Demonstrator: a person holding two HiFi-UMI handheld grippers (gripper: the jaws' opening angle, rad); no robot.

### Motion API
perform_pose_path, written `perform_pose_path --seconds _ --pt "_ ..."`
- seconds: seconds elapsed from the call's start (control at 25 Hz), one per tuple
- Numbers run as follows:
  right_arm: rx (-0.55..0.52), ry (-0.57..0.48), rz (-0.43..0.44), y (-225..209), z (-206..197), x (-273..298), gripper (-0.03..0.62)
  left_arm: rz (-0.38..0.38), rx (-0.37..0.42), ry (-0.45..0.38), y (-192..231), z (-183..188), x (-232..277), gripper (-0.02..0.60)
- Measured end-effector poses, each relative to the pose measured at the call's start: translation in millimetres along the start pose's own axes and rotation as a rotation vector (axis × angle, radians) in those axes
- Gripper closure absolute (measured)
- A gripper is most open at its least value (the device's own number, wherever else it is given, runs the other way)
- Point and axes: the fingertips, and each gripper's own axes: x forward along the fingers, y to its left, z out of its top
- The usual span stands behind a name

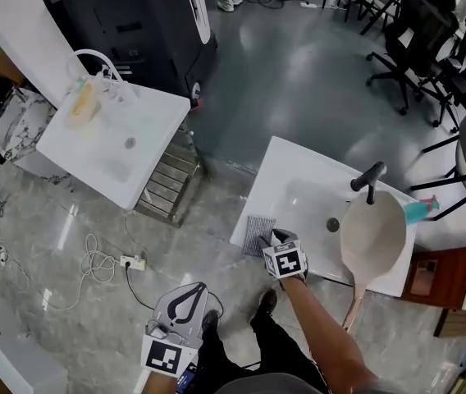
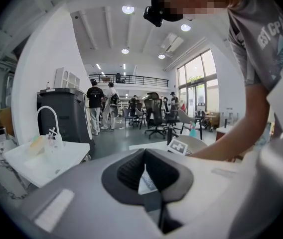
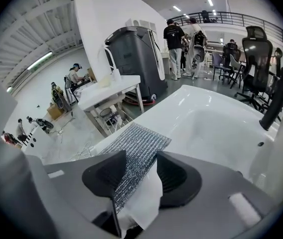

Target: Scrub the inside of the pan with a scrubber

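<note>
Two grippers (image 1: 188,302) (image 1: 275,236), two sinks (image 1: 161,112) (image 1: 279,159), one pan (image 1: 372,236), one scrubber (image 1: 256,230)

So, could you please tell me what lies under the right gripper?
A silvery scrubber lies flat on the sink rim; the right gripper body covers its near end.

Worktop (image 1: 282,162) with basin (image 1: 303,212) right of centre. Scrubber (image 1: 257,233) flat on worktop's near-left rim, beside basin; right tool (image 1: 276,238) just over scrubber's right edge. Pan (image 1: 372,236) on basin's right side, handle out past near edge toward person. Faucet (image 1: 369,180) behind pan, spray bottle (image 1: 420,210) to its right. Second sink stand (image 1: 134,150) well apart at left; power strip (image 1: 132,262) on floor between. Left tool (image 1: 185,304) low over floor, off worktop.
</note>
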Motion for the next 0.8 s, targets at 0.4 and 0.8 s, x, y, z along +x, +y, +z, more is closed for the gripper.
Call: perform_pose_path --seconds 0.4,0.8 --pt "-0.039 -0.010 0.020 6.2 2.5 0.1 0.586 -0.026 0.023 0.002 -5.0 3.1 7.1 0.580" --pt "0.055 -0.157 -0.005 -24.4 27.7 -61.8 0.589 -0.063 0.062 0.007 -23.1 16.7 20.9 0.580"
